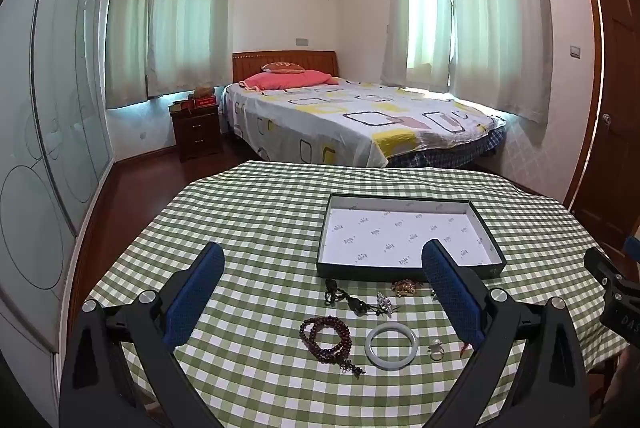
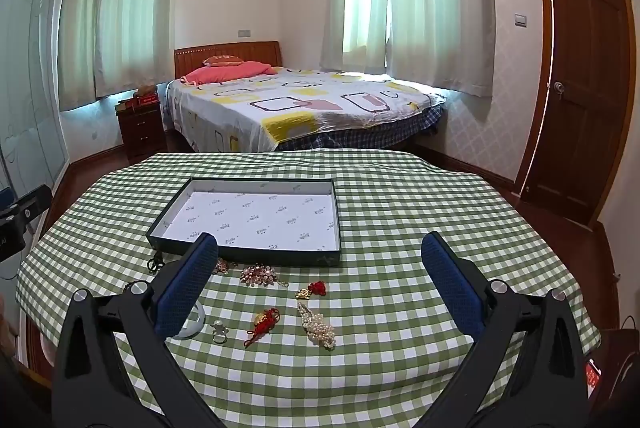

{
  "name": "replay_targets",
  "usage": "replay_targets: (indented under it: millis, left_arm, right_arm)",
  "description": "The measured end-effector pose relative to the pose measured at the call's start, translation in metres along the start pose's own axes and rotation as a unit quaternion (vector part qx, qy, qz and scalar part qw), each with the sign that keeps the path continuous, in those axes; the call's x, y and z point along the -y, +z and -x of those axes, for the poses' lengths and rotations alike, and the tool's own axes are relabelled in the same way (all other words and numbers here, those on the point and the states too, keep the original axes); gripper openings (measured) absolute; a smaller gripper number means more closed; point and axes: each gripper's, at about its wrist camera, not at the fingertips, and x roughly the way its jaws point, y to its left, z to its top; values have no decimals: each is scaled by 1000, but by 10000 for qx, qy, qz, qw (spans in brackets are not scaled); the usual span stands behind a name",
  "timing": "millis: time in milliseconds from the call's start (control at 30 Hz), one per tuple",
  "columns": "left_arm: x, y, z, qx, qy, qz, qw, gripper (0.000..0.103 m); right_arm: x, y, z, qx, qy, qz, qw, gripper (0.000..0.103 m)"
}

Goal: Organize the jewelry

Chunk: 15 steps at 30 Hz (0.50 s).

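Left tongs [image 1: 324, 284] wide open, empty | right tongs [image 2: 320, 276] wide open, empty | jewelry: bead bracelet [image 1: 325, 338], pale bangle [image 1: 392, 345], pearl clip [image 2: 318, 324] loose near worktop [image 2: 400, 196] front edge | empty box [image 2: 256, 218] mid-worktop, probably receiving tray.

On my left feed I can make out the letters "DAS" on the black body of the right gripper [image 1: 620, 312] at the frame's edge. The small repeated marks on the shallow dark box's white paper lining [image 2: 256, 216] are too tiny to read.
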Motion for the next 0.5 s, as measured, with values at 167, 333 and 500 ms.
replay_targets:
  millis: [167,333,500]
  left_arm:
    - [1,-1,-1,-5,1,2,10000,96]
    - [1,-2,0,-10,-10,7,10000,96]
    - [1,-1,0,-16,-5,10,10000,96]
  right_arm:
    - [2,2,2,17,10,2,10000,99]
    - [2,2,2,21,2,-3,10000,99]
    - [2,2,2,28,10,5,10000,99]
